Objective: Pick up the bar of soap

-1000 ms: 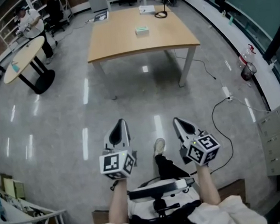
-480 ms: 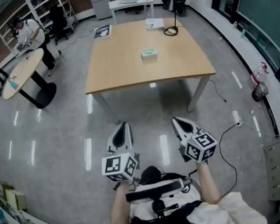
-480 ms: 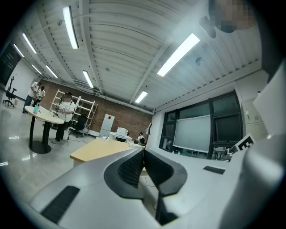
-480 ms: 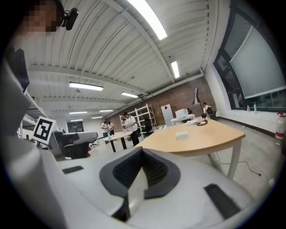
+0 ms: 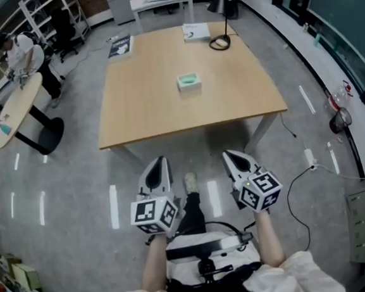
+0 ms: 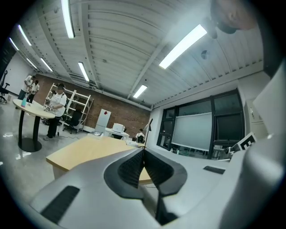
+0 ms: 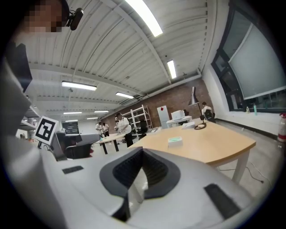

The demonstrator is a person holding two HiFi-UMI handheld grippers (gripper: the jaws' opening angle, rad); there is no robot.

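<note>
The surface (image 5: 153,100) has drawn closer; my left gripper (image 5: 158,161) and right gripper (image 5: 230,156), jaws clenched empty, may shove the soap (image 5: 189,81).

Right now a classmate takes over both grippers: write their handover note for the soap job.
Left gripper: shut, empty.
Right gripper: shut, empty.
Both hang over the floor, short of the table.
Bar of soap: near the middle of the table, untouched.
Done: nothing.
Left: get within reach, open one gripper, close on the soap, lift.
</note>
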